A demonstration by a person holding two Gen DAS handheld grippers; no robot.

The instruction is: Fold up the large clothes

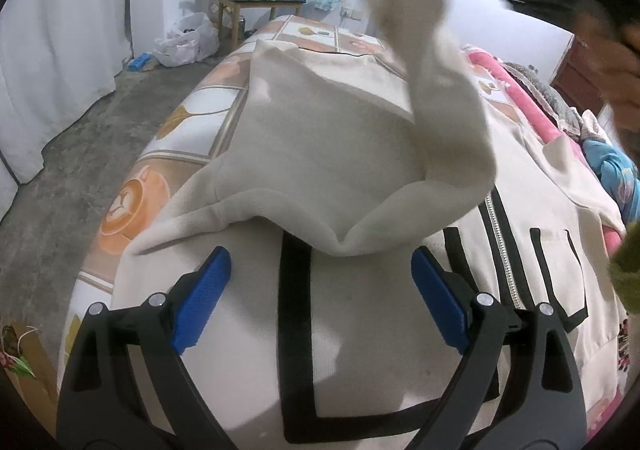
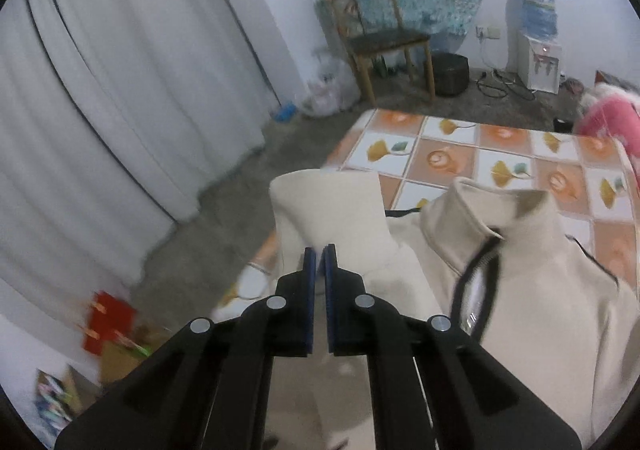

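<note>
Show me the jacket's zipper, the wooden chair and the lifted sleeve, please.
zipper (image 1: pixel 502 250): left wrist view, on its silver teeth.
wooden chair (image 2: pixel 386 38): right wrist view, on its dark seat.
lifted sleeve (image 1: pixel 440 90): left wrist view, mid-length.

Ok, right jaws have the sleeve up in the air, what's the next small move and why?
Probably carry the sleeve across and lay it on the jacket front. The right gripper is shut on the sleeve's cuff end, lifted above the body, while the left gripper hovers open over the chest, gripping nothing.
</note>
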